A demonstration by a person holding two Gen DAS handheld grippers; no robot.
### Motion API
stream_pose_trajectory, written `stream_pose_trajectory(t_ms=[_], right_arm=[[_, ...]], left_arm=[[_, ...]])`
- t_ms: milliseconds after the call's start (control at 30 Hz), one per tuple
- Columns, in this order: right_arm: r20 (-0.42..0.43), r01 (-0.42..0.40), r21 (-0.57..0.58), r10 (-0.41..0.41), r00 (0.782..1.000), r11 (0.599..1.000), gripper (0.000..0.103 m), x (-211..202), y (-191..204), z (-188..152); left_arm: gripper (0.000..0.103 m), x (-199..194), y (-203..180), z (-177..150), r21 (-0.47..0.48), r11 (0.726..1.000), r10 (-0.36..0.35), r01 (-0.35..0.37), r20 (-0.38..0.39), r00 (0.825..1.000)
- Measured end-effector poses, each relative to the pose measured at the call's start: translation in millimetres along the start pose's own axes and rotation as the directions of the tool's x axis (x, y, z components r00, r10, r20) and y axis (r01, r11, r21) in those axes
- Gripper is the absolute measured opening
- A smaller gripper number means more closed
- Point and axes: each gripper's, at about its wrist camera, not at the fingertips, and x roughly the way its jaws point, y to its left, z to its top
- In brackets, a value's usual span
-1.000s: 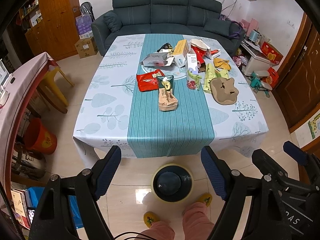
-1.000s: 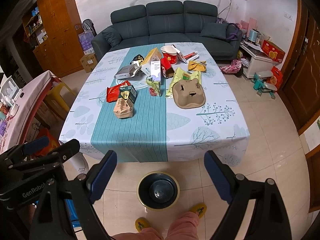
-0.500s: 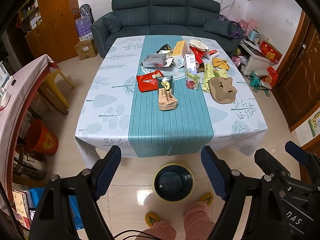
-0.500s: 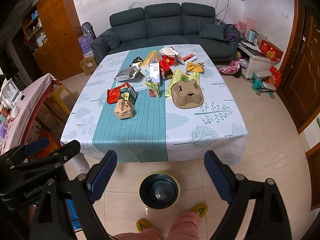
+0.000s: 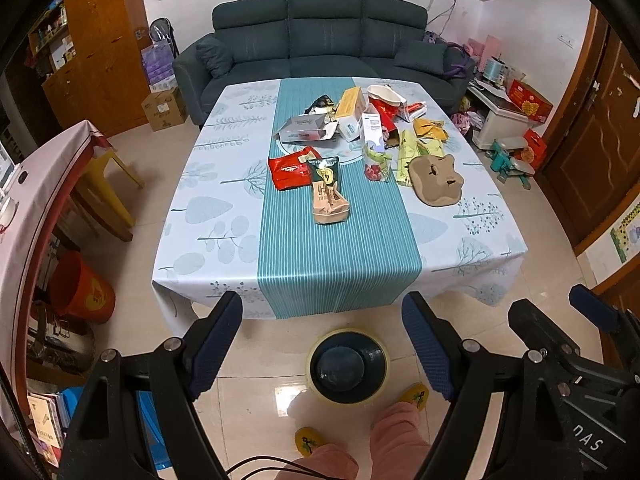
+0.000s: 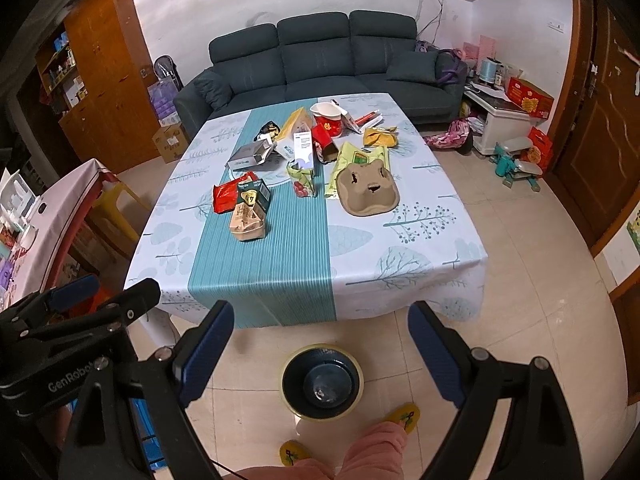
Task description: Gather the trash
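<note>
The near half of the white leaf-print tablecloth [image 5: 208,216] with its teal striped centre band, mid-frame, lies bare, giving open passage. Beyond it, upper centre, the cluster of wrappers and cartons [image 5: 352,136] crowds the far half. On the tiled floor, lower centre, the round dark bin with a yellow rim [image 5: 347,365] stands just before the table edge.

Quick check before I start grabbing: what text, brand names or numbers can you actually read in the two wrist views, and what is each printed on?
"GenRobot": white lettering on the left gripper body, right wrist view; the final letter is partly cut off.
"4": on the dark green packet on the table runner.
Lettering on the right gripper body, left wrist view: upside down, only partly visible, not readable.
Print on the red snack bag, white carton and other wrappers: too small or blurred.
</note>
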Motion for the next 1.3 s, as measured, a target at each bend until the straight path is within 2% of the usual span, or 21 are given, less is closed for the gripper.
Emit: stream_pose_trajectory(t_ms=[433,733,1033,1167,1300], right_arm=[[-0.011,0.006,0.005,-0.006,1.000,1.000,0.089,-2.1,6.5,-8.7],[-0.033,0.010,0.009,-0.009,0.999,1.000,0.089,5.8,8.6,-4.6],[-0.063,-0.006,0.089,0.012,0.998,0.996,0.089,34.2,-23.8,24.3],[-0.087,-0.020,0.091,0.028,0.996,0.996,0.089,63.3,-44.9,52.2],[-0.123,-0.041,0.057,0.048,0.991,0.998,0.089,99.2,-63.6,87.5]], left_arm=[[0.081,6.6,8.8,-2.8,0.006,1.000,-0.018,0.018,-0.022,1.000],[0.081,27.3,20.0,6.3,-0.043,0.999,-0.021,0.018,-0.062,0.998],[0.081,51.4,14.8,31.1,-0.079,0.997,-0.015,0.008,-0.083,0.996],[0.081,67.7,4.0,53.2,-0.109,0.994,0.015,-0.024,-0.081,0.997],[0.081,96.0,-3.8,82.3,-0.180,0.982,0.030,-0.050,-0.115,0.993]])
